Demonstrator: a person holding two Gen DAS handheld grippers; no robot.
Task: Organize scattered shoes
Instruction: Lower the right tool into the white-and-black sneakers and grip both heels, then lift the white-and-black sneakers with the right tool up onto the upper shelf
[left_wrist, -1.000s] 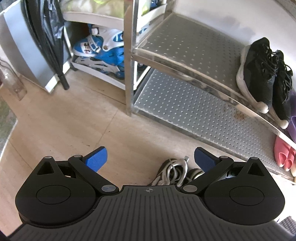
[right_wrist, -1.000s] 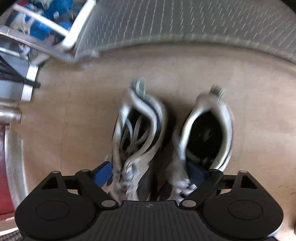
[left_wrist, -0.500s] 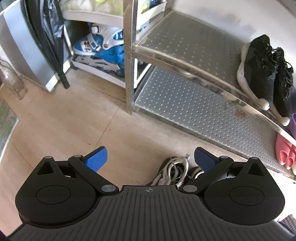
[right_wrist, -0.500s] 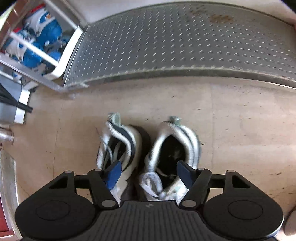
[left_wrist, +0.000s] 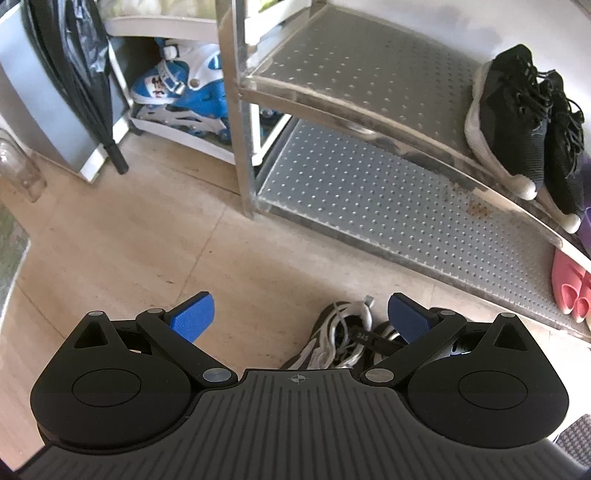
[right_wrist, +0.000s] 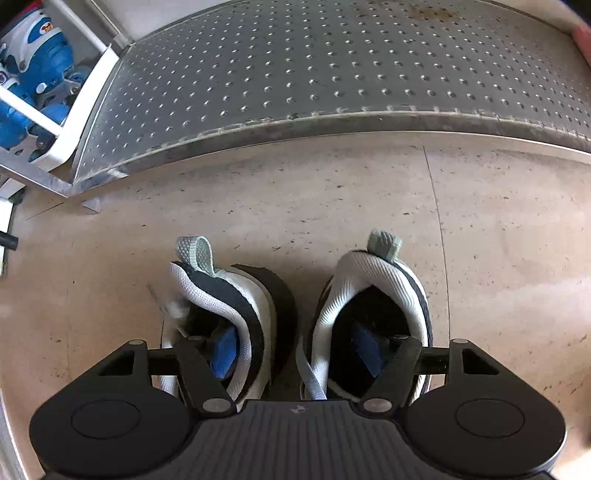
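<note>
Sneakers (right_wrist: 295, 325): two on floor; right tool (right_wrist: 295, 350) grips both; left tool (left_wrist: 301, 317) wide.

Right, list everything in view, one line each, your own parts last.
white-and-black sneakers: two, side by side on the floor before the rack
black sneakers: two, upper shelf, right end
pink slippers: a pair, lower shelf, right end
blue-and-white inline skates: white shelf left of the rack; count unclear
metal shoe rack: one, silver, two dimpled shelves
black umbrella: one, leaning far left
clear bottle: one, floor, left edge
left hand-held gripper: open, empty
right hand-held gripper: one finger inside each sneaker
</note>
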